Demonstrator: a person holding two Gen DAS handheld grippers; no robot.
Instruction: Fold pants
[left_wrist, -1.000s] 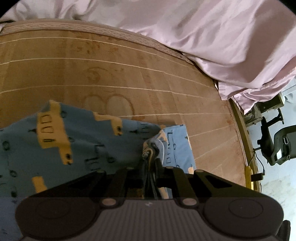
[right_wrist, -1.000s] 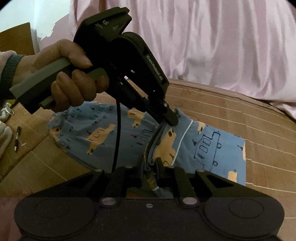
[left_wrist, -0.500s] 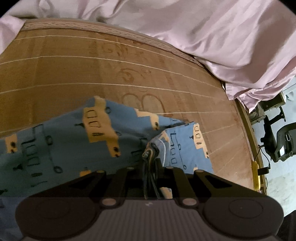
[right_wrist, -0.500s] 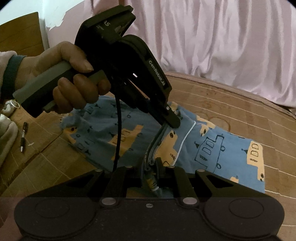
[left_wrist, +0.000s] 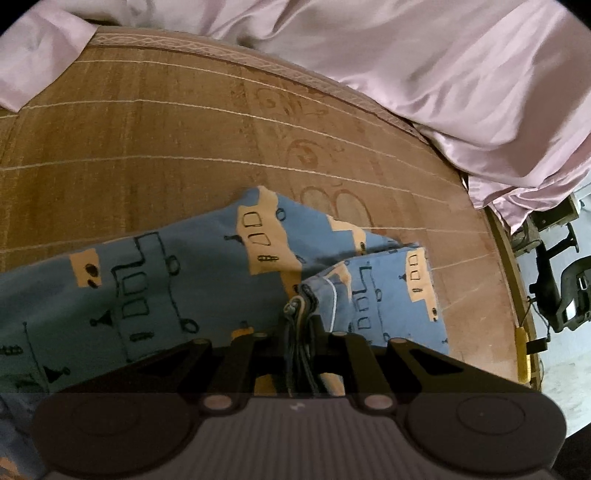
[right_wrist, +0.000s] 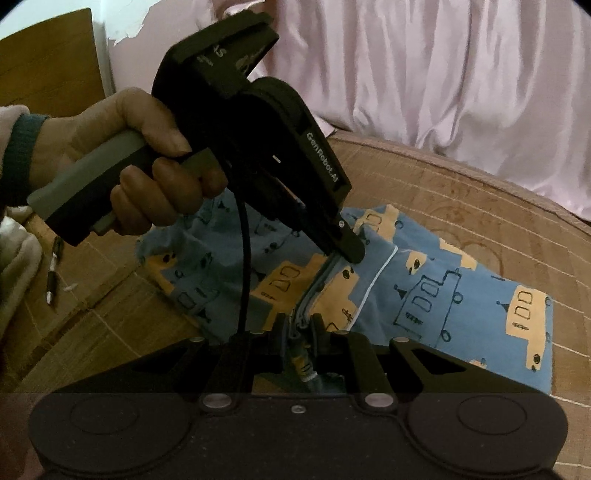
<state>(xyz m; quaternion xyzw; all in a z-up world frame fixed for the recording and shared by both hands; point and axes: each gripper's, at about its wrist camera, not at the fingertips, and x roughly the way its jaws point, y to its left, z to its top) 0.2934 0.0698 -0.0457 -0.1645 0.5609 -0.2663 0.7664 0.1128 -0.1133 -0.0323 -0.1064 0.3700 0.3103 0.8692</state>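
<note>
Both tongs clench the blue pants (right_wrist: 424, 295): left tongs (left_wrist: 301, 325) and right tongs (right_wrist: 300, 325) pinch bunched fabric above the woven mat (left_wrist: 147, 147).

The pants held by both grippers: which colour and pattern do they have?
The pants are blue with yellow-orange vehicle shapes and dark outline drawings, clearest in the right wrist view.

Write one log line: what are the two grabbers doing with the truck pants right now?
step: fold | left gripper: shut on pants | right gripper: shut on pants | surface: mat
</note>
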